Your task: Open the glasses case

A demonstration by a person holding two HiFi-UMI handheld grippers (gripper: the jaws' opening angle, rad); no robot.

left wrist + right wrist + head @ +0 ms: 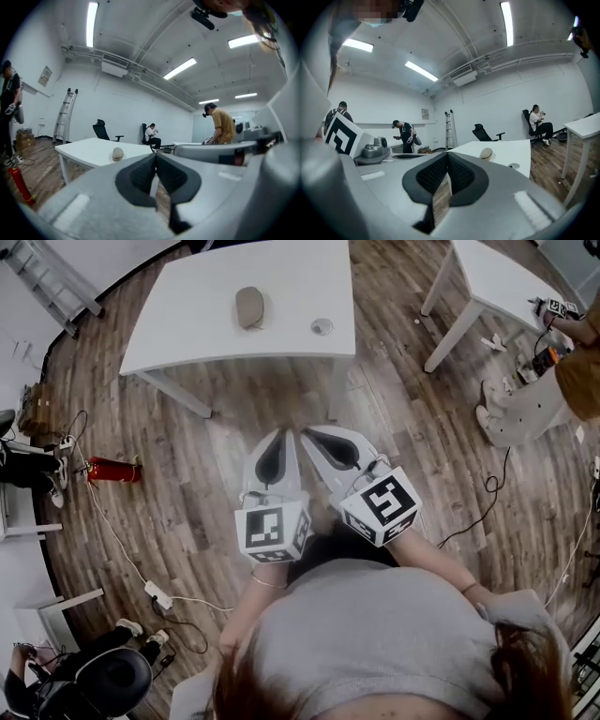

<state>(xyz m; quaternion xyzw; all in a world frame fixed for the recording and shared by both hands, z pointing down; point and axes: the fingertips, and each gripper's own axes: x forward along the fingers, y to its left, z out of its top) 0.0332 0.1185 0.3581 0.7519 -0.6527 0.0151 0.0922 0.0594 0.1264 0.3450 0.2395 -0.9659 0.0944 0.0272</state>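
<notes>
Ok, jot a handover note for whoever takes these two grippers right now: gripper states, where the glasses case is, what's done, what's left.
Left gripper: fingers shut, nothing between them.
Right gripper: fingers shut, also empty. The two are held side by side over the wood floor, short of the table.
Glasses case: lying on the white table, untouched, and it looks closed. A small round object sits to its right, apart from it.
Done: nothing on the case yet.
Left: reach the table, steady the case with one gripper and probably lift its lid with the other.
</notes>
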